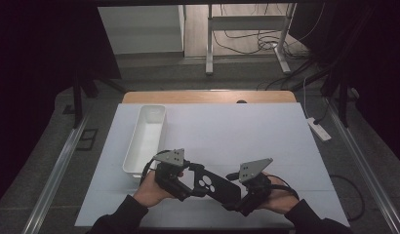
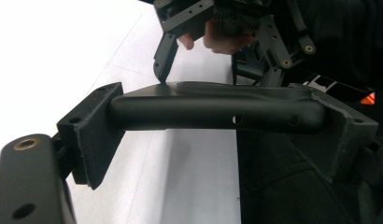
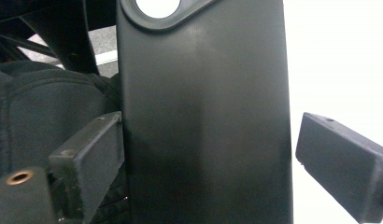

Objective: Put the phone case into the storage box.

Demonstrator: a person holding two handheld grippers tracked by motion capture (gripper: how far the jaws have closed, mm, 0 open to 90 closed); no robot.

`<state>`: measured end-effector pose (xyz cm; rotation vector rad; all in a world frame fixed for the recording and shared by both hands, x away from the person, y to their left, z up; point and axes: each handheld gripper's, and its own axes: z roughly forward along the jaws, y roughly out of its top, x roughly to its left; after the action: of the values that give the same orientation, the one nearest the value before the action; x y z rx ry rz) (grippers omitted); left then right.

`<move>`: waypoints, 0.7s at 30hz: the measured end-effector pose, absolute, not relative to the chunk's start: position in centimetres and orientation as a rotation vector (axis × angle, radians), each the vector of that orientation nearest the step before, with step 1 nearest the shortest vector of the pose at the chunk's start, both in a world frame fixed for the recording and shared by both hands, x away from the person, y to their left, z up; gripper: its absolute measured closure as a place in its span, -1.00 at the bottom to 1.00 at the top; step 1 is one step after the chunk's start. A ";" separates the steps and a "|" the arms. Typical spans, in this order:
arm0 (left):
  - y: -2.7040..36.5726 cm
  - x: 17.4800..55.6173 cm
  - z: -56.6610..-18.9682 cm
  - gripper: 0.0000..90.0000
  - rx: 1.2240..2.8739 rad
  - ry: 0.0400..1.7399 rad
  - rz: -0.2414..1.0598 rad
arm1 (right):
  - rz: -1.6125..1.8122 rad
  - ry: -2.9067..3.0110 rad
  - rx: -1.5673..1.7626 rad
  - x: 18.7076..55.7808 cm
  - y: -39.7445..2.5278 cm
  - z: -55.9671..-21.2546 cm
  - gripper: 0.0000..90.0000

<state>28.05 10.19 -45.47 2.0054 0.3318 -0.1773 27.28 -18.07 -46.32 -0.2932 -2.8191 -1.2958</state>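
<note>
**Both grippers on the black plastic part, held over the near edge of the worktop**

So you've got the black plastic part [image 1: 212, 185] slung between your two grippers, just above the white worktop [image 1: 247, 141], close to your side of it. It's a flat, elongated black piece with a couple of round holes through it near the left gripper's end.

Your left gripper [image 1: 181, 183] is clamped on it: in the left gripper view the part [image 2: 217, 109] runs straight across between the two jaws, and both pads press on its ends, so that grip looks solid. Beyond the part in that same view you can see your other hand and the right gripper [image 2: 208, 42], with one of its jaw tips touching the part's far edge.

Your right gripper [image 1: 244, 197] is a different story. In the right gripper view the part [image 3: 203, 116] stands upright between the jaws, the left-hand pad is right against its edge, but the right-hand pad sits clear of it with white worktop showing in the gap. So the jaws are apart there, around the part and not squeezing it.

Off beyond your left gripper, well apart from the part, there's a long white tray [image 1: 161, 114] lying on the worktop.
</note>
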 end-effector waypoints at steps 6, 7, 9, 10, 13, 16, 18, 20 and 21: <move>10.7 28.4 -45.3 -0.65 2.000 0.391 -0.157 | -1.289 -2.862 -0.345 27.6 -18.3 -46.4 -0.99; 10.7 28.4 -45.2 -0.65 1.998 0.404 -0.151 | -1.287 -2.868 -0.350 27.6 -18.4 -46.4 -1.00; 11.0 28.6 -45.1 -0.65 1.992 0.434 -0.138 | -1.285 -2.878 -0.359 27.6 -18.4 -46.4 -1.00; 11.1 28.7 -45.0 -0.65 1.992 0.451 -0.132 | -1.288 -2.890 -0.372 27.7 -18.5 -46.4 -1.00; 11.3 28.8 -44.8 -0.66 2.004 0.487 -0.092 | -1.304 -2.925 -0.411 27.8 -18.8 -46.3 -1.00; 11.3 29.0 -44.7 -0.66 2.005 0.538 -0.063 | -1.327 -2.938 -0.435 27.9 -19.0 -46.2 -1.00; 11.3 29.1 -44.7 -0.66 2.011 0.554 -0.053 | -1.328 -2.948 -0.450 27.9 -19.1 -46.2 -1.00; 11.3 29.2 -44.6 -0.66 2.014 0.590 -0.033 | -1.320 -2.950 -0.510 28.1 -19.1 -46.3 -1.00; 11.2 29.2 -44.5 -0.66 2.016 0.602 -0.025 | -1.307 -2.961 -0.524 28.1 -19.2 -46.3 -1.00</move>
<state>29.22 11.25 -44.50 2.0163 0.6023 -0.0251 28.14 -19.21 -46.29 -0.5237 -2.9606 -1.3073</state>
